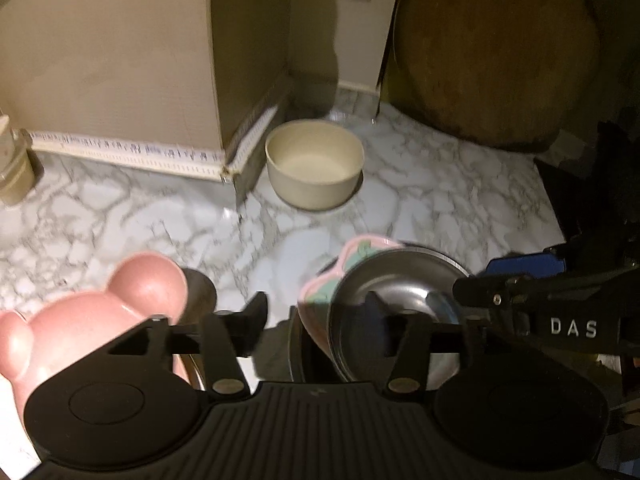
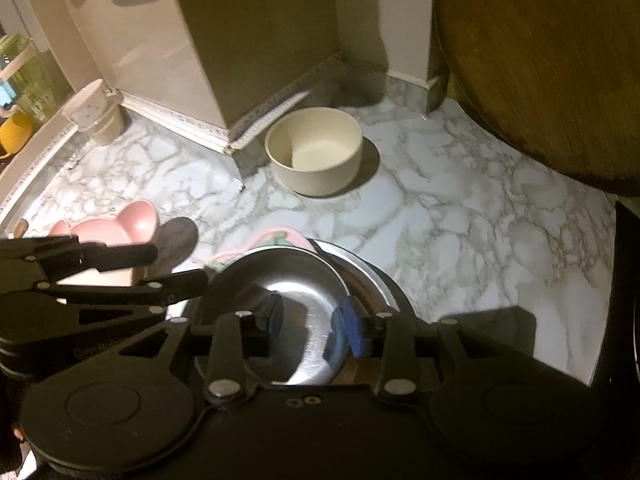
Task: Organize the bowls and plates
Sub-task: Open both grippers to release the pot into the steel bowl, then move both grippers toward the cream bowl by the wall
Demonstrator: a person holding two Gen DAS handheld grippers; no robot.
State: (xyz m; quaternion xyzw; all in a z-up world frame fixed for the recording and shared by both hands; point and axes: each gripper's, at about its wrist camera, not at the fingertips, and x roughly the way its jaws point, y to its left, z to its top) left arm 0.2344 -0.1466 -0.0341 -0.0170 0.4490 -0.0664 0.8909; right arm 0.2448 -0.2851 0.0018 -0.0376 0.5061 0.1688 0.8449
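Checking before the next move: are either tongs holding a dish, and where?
Nothing is held: the left tongs and right tongs stand open above the steel bowl.

Dim, warm light falls from above — the marble bench (image 1: 420,200) glows pale while upper corners sink into shadow. Glare streaks the steel bowl (image 2: 304,300). Motion blur softens edges — fisheye bends the walls.
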